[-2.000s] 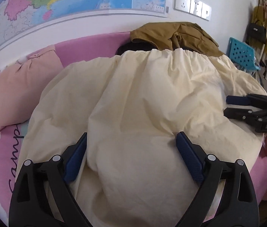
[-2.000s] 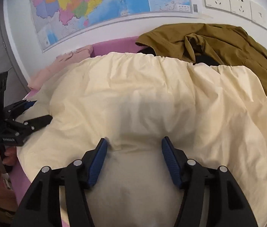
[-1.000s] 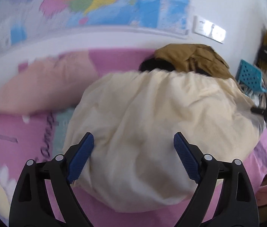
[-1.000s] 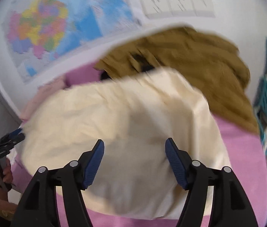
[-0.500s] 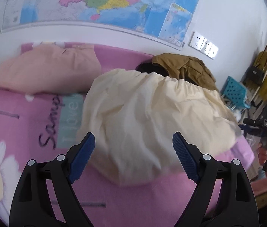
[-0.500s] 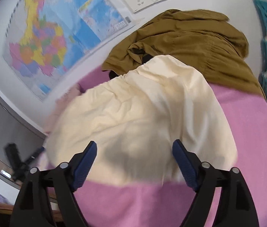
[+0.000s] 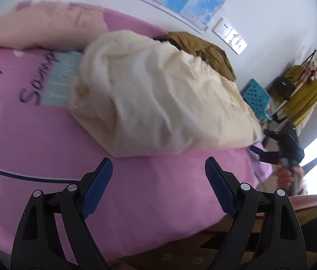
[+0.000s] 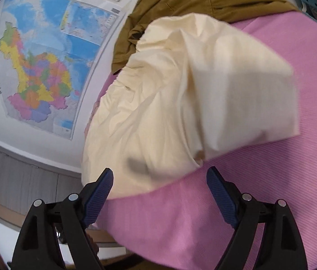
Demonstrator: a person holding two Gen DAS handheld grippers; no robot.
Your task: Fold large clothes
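Cream garment lies bunched, apparently folded, on pink bedcover. Left gripper and right gripper: jaws wide, empty.

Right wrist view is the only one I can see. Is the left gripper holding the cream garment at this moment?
Observer: No. The left gripper is open and its fingers are empty. It is over the pink sheet, apart from the cream garment.
Operator: What lies on the far side of the garment, away from my gripper?
Observer: A pale pink cloth bundle, next to the wall.
Operator: Is the sheet plain there?
Observer: No. It has dark lettering and a teal patch; the garment's edge covers part of the patch.
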